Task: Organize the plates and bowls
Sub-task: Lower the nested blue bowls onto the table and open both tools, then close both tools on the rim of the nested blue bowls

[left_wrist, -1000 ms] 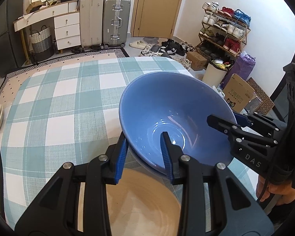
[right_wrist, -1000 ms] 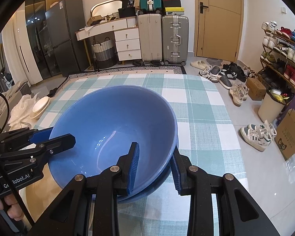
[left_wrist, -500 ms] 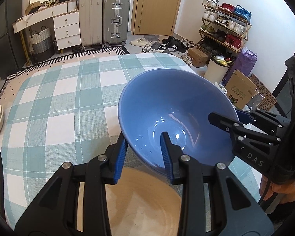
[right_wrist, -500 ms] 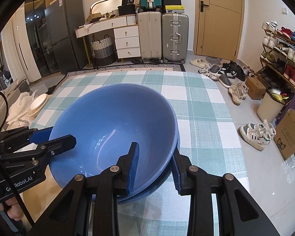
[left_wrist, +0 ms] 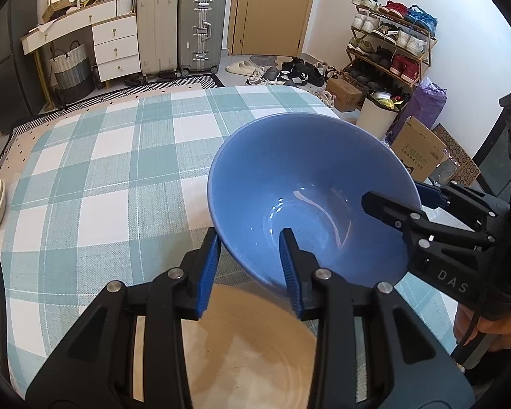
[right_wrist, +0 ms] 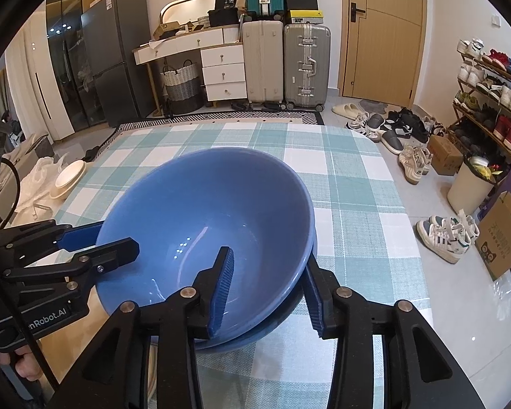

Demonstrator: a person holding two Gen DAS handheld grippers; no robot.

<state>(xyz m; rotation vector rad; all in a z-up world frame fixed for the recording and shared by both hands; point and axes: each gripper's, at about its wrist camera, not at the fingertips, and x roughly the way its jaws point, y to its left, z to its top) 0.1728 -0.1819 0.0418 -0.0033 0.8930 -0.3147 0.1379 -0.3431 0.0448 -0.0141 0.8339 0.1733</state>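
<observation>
Over the checked tablecloth (left_wrist: 95, 177), the left gripper (left_wrist: 250, 269) clamps the blue bowl's (left_wrist: 306, 184) rim; the right gripper (right_wrist: 269, 283) is opening around the opposite rim, pads clear.

I see a plain mid-blue bowl (right_wrist: 204, 211), glossy inside, nested in a second, slightly darker blue bowl (right_wrist: 255, 332); the tablecloth (left_wrist: 95, 184) is a teal-and-white check; the near plate (left_wrist: 248, 351) is sandy beige; the left gripper (left_wrist: 250, 266) and right gripper (right_wrist: 267, 286) are black with ribbed royal-blue pads; at the far left lie cream plates (right_wrist: 66, 180); beyond, one suitcase (right_wrist: 264, 61) is beige, another suitcase (right_wrist: 306, 64) silver-grey; the door (right_wrist: 383, 30) is tan.
</observation>
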